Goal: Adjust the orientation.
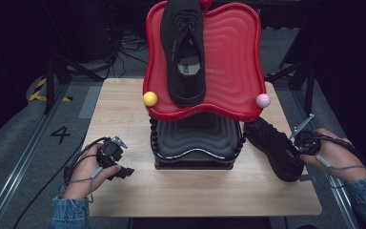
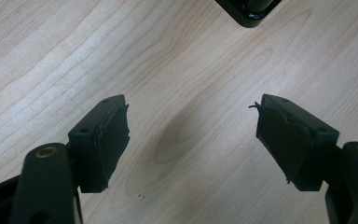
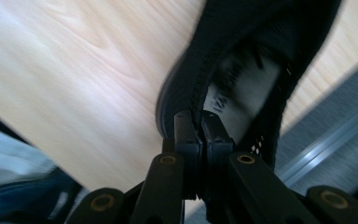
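Two claws at work: my left gripper (image 1: 124,172) idles agape over the table (image 1: 195,191), my right gripper (image 3: 199,122) pinches the second shoe's (image 1: 274,148) collar, next lifting it onto the red tray (image 1: 233,62) beside its mate (image 1: 183,47).

1. left gripper (image 2: 193,123) aimed down at the wooden table (image 2: 74,56), jaws spread wide
2. nothing between the jaws, just bare wood grain with a darker oval knot in the gap
3. corner of a glossy black stand (image 2: 249,9) pokes in at the top edge, well apart from both jaws
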### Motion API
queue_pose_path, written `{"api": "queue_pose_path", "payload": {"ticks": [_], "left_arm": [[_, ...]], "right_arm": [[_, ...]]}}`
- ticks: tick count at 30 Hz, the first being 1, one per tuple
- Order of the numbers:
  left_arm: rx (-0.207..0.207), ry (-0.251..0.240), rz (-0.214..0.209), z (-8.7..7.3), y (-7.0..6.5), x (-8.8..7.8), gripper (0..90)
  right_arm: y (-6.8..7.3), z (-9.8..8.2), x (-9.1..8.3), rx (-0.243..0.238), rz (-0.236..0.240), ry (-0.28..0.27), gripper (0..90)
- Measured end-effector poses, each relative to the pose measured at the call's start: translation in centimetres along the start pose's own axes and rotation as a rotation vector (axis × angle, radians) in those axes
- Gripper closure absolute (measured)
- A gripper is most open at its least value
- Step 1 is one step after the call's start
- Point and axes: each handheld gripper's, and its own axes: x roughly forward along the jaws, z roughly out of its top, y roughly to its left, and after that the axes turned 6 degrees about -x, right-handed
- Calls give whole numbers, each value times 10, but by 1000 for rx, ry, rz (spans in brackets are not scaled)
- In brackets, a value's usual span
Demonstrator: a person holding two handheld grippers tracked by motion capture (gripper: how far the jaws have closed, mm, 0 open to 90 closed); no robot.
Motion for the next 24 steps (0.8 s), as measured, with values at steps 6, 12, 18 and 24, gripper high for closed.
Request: {"api": "queue_pose_path", "payload": {"ticks": [6,12,18,24], "left_arm": [[3,5,-5,1,-1,2,258],[16,-6,-9,1,1,4,257],[12,10,-22,3,0,7,256],[21,7,-27,6,0,9,256]], "right_arm": [[21,25,-3,-19,22,-72,871],[26,37,5,-26,75,-76,781],[29,33,18,-35,120,-65,661],[30,35,36,-60,123,-17,698]]}}
